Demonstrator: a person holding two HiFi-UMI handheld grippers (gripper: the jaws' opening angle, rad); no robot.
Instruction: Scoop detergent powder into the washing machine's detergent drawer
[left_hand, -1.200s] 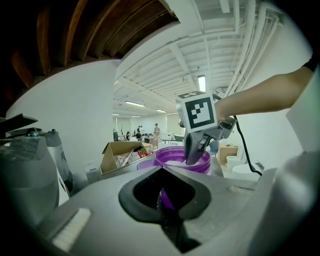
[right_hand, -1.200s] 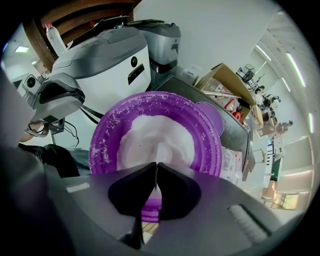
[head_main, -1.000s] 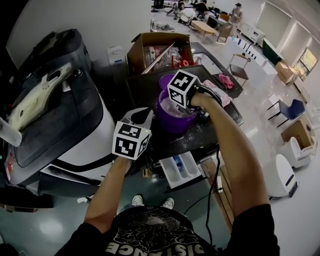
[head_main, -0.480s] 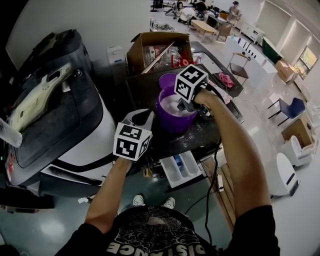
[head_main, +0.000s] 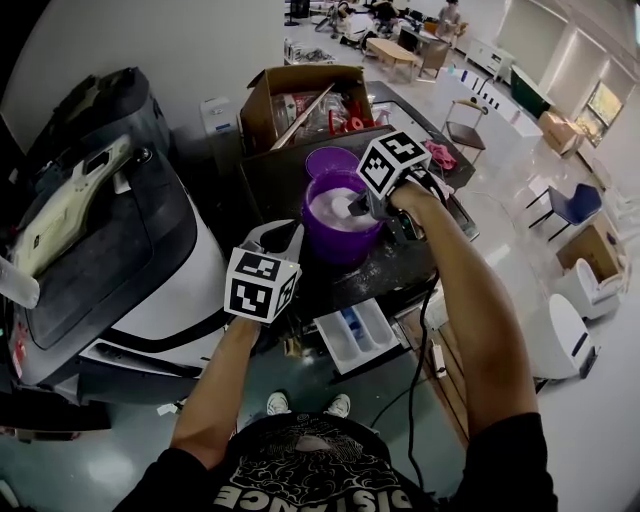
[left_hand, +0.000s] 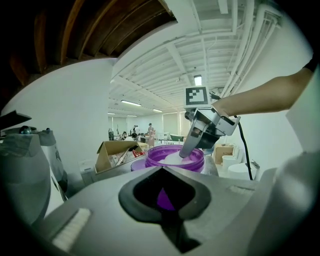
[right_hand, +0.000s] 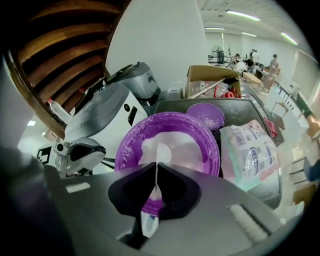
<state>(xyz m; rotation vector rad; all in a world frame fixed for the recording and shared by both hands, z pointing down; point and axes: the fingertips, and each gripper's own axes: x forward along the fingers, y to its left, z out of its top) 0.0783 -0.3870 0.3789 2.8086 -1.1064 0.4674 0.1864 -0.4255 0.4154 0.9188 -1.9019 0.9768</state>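
Our right claw (right_hand: 156, 166) is clenched on the thin handle of a white scoop (right_hand: 161, 153). The scoop's bowl lies just ahead of the claw's tips, down in the white powder (right_hand: 187, 150) of the purple tub (right_hand: 129, 146). Our left claw (head_main: 276, 238) is clenched on nothing and hangs apart from the tub, with the tub straight ahead of it. The detergent drawer (head_main: 355, 335) stands pulled out below and behind the right claw, towards us, well apart from the tub.

We judge the step in hand to be loading the scoop. To do it well, we should push the bowl under the powder, then roll it level before lifting. A modest load seems wise, since so thin a handle may twist between the pads. After that we lift clear of the tub's rim and carry the scoop back and down to the drawer, keeping the bowl flat. Any tilt on the way is likely to spill powder on the dark worktop (head_main: 400, 272).
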